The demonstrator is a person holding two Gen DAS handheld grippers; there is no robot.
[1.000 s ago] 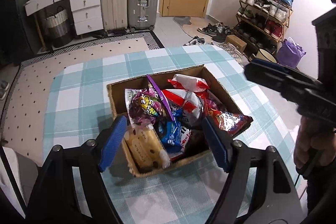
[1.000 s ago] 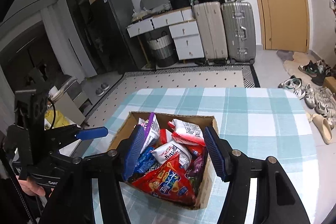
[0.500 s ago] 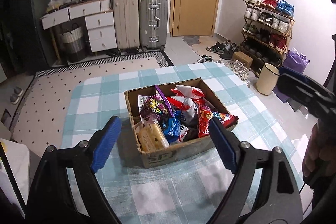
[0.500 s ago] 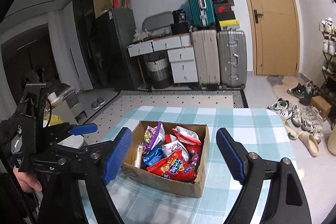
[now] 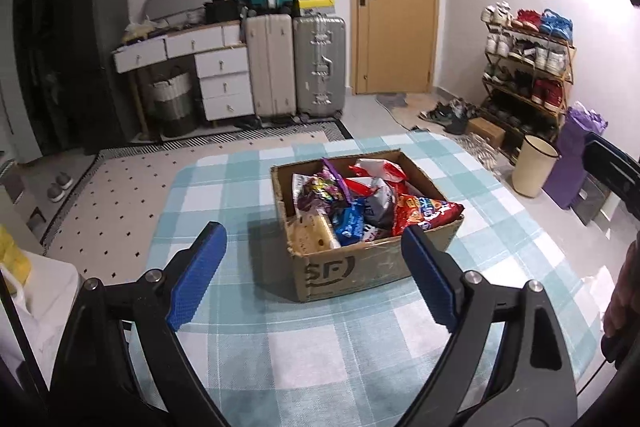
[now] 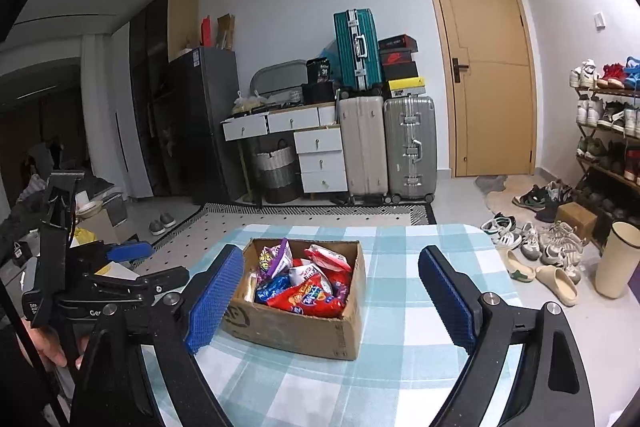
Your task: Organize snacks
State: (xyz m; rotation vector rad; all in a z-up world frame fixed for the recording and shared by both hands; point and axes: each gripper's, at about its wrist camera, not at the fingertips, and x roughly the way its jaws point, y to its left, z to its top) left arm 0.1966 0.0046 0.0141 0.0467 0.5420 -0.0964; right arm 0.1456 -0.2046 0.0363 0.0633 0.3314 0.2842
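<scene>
Left gripper point(image 5: 314, 273) low in frame, blue pads spread wide and empty, right gripper point(image 6: 332, 301) likewise agape, cardboard box point(image 5: 352, 269) of snack packets point(image 5: 424, 211) centre frame on checked tablecloth point(image 5: 304, 351), suitcases point(image 5: 296, 67) and door point(image 5: 396, 3) at the top.

One box point(image 5: 352, 269), three suitcases point(image 5: 320, 67)
</scene>
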